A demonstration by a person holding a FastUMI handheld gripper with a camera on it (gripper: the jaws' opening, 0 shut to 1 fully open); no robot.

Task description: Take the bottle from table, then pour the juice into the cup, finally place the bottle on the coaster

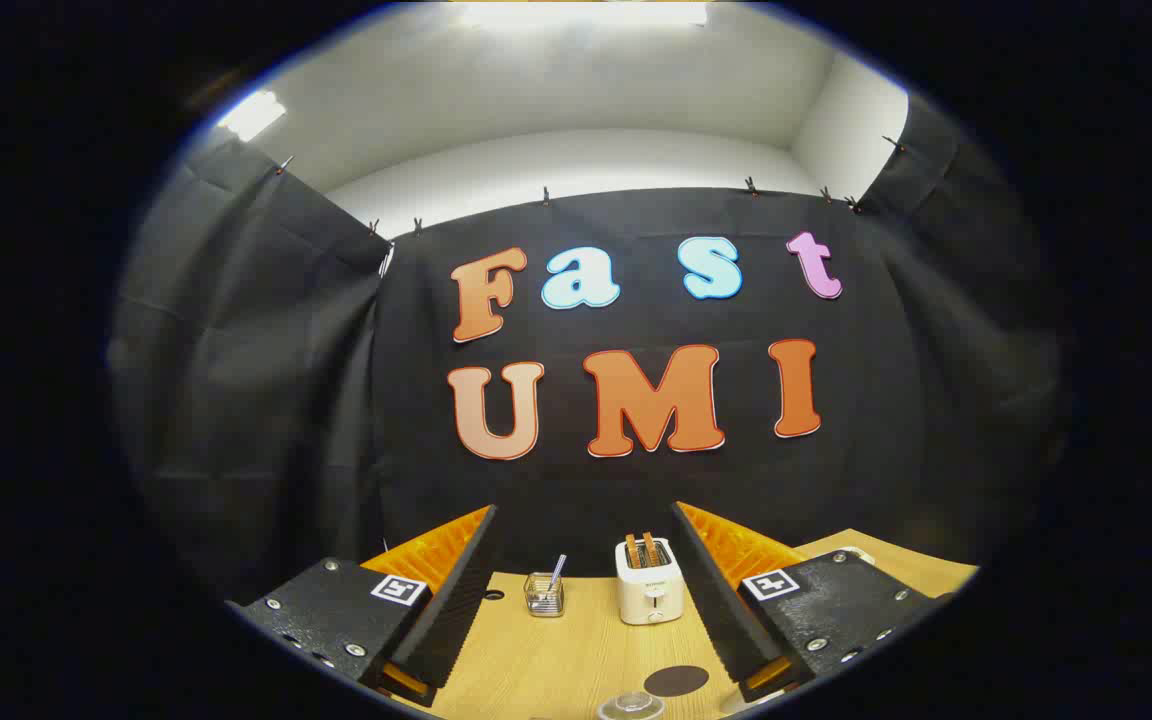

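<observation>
Through the gripper view, your tongs stand wide apart and hold nothing, raised and level over the table, a fair stance for scouting before the first grasp. The bottle cannot be made out from here. The dark round coaster lies between the fingers, with the rim of a clear cup just beside it. Beyond them stand a white toaster and a small glass jar, well clear of your path.
</observation>
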